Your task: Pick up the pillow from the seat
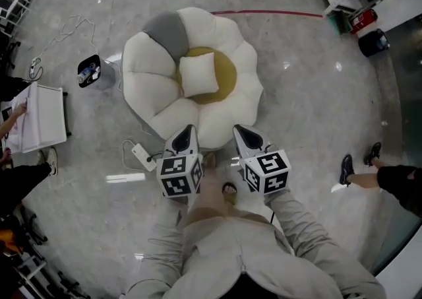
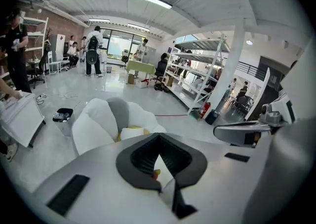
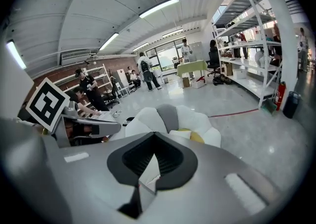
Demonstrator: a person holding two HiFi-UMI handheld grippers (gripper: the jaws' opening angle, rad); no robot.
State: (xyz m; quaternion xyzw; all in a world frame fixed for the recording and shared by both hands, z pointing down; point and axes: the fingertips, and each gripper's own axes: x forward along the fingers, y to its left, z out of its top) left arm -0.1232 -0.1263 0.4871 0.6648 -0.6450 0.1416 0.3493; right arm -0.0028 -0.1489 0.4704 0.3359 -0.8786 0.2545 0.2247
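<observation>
**Pillow** [image 1: 199, 74]: white and square. It lies on the yellow centre [image 1: 226, 78] of the seat [image 1: 148, 73], with one corner turned toward the grey petal [image 1: 168, 32]. Neither gripper touches it.

**Seat:** flower-shaped, with white padded petals round the rim and a single grey one at the far edge. It stands on the pale polished floor [image 1: 310, 93].

**Left gripper** [image 1: 189, 131]: the jaws are pressed together tip to tip with nothing between them. The tip sits at the seat's near edge and points toward the pillow, apart from it.

**Right gripper** [image 1: 239, 131]: the jaws are likewise closed on each other and hold nothing. It is beside the left gripper at the seat's near edge.

**Floor items:**
- A bin [image 1: 89, 71] with a dark liner is off the seat's left edge.
- A white power strip [image 1: 143, 156] with its cord is by the near-left edge.
- A red line [image 1: 267, 12] runs beyond the far edge.
</observation>
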